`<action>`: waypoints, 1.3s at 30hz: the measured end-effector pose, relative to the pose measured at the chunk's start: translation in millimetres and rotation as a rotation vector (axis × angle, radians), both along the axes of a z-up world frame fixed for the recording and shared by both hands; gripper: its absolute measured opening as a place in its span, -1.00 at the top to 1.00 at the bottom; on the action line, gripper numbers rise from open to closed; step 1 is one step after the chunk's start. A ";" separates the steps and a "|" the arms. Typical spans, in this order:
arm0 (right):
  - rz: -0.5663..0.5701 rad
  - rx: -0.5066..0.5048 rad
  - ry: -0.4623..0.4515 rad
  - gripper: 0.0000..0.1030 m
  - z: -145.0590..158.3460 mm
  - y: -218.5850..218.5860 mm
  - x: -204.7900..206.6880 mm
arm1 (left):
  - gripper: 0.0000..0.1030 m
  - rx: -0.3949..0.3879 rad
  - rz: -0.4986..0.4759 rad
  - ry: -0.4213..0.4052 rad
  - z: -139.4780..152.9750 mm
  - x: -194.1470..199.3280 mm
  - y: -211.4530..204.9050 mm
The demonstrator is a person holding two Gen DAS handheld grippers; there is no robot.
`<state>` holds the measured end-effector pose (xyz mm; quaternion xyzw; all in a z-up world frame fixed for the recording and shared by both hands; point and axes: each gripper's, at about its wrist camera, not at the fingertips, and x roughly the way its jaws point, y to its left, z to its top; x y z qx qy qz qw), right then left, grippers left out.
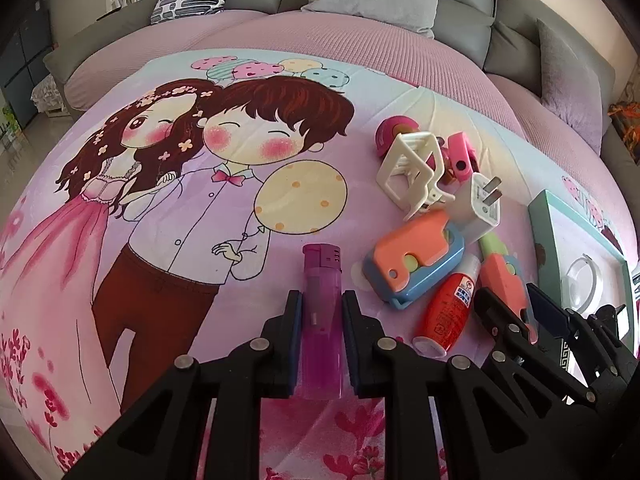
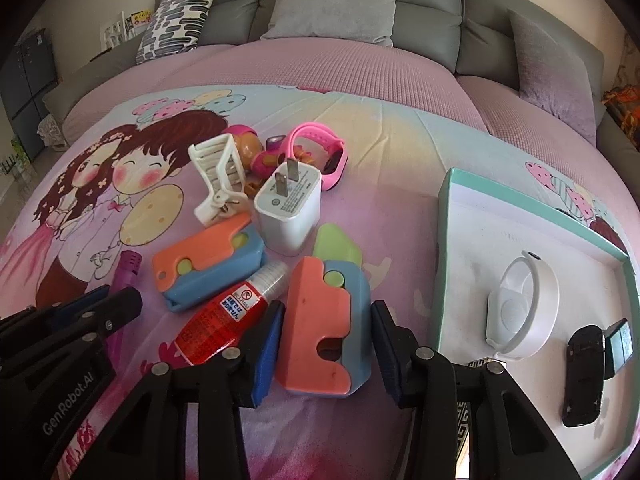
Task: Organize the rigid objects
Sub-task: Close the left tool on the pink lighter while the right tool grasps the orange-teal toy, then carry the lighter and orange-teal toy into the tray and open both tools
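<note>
Two grippers work over the bed; the left gripper (image 1: 320, 336) has its fingers pinched on the purple lighter (image 1: 321, 300) at mid-body, lying on the printed sheet (image 1: 180, 220), long axis running away from the camera, metal head far; light, stiff, slick plastic, best held across its flat sides; the right gripper (image 2: 326, 344) straddles the orange-and-blue toy (image 2: 324, 328), fingers not visibly pressing.

2 toy cutters (image 2: 324, 324), 1 lighter (image 1: 321, 316), 1 charger (image 2: 289, 208).
</note>
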<state>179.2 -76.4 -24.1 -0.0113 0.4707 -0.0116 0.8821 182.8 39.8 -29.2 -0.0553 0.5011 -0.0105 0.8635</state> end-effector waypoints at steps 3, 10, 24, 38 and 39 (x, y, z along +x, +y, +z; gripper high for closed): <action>-0.009 0.016 -0.018 0.11 6.8 -4.0 -3.0 | 0.61 -0.006 -0.009 -0.014 4.5 -0.6 -1.7; -0.039 0.047 -0.108 0.11 37.0 -14.5 -15.4 | 0.61 -0.010 -0.002 -0.086 28.6 -7.7 -0.5; -0.110 0.124 -0.173 0.11 66.0 -54.3 -35.6 | 0.61 -0.003 -0.094 -0.137 47.3 -14.3 -39.5; -0.282 0.170 -0.188 0.11 72.3 -136.3 -53.2 | 0.61 0.055 -0.216 -0.150 53.9 -19.7 -94.0; -0.295 0.168 -0.190 0.11 73.2 -141.9 -54.9 | 0.61 0.060 -0.227 -0.151 54.5 -20.3 -98.6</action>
